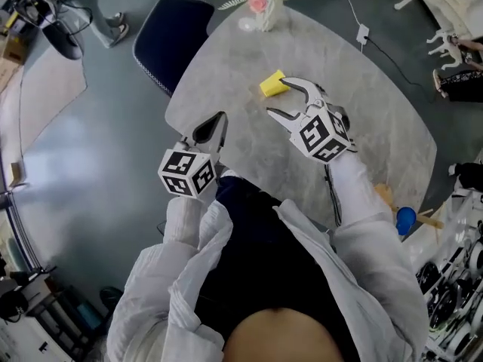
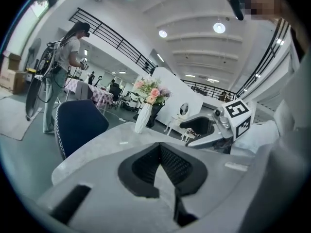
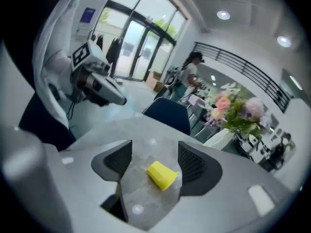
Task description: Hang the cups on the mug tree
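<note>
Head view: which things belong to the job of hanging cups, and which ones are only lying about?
For the job: cup; right gripper, jaws open; left gripper, jaws shut.
Lying about: vase; chair.

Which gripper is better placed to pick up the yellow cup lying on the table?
Right. The right gripper hovers close by the yellow cup with jaws apart, and its own view frames the cup between them. The left gripper sits at the table's near edge, jaws together, farther off.

Grey marbled table (image 1: pixel 377 127), yellow cup (image 1: pixel 272 84) on its side — white flower vase (image 1: pixel 266 13) at far edge
</note>
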`<action>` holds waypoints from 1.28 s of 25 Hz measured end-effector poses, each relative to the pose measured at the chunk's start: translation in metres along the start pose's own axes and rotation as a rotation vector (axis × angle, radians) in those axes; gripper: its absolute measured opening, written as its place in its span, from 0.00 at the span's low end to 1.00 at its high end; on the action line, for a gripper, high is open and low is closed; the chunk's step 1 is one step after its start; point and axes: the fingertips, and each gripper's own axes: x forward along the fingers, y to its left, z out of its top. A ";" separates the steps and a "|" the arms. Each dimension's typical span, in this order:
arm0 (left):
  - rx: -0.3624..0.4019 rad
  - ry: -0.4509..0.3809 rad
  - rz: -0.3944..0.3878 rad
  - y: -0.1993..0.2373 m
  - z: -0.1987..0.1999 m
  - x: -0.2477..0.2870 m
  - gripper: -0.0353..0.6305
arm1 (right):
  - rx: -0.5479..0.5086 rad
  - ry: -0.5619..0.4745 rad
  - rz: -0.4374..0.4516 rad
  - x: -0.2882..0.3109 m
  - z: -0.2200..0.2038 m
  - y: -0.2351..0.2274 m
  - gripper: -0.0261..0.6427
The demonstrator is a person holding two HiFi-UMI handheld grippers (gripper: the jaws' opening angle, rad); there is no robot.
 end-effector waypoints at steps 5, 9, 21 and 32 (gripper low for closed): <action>-0.037 -0.001 0.021 0.016 -0.015 0.003 0.05 | -0.341 0.243 0.145 0.047 -0.047 0.003 0.48; -0.051 0.004 0.066 0.036 -0.026 0.004 0.05 | -0.570 0.372 0.254 0.077 -0.078 0.011 0.49; -0.106 0.027 0.110 0.056 -0.054 -0.008 0.05 | -0.834 0.550 0.343 0.130 -0.112 0.019 0.42; -0.061 0.037 0.063 0.050 -0.036 -0.002 0.05 | -0.654 0.451 0.176 0.111 -0.083 0.005 0.41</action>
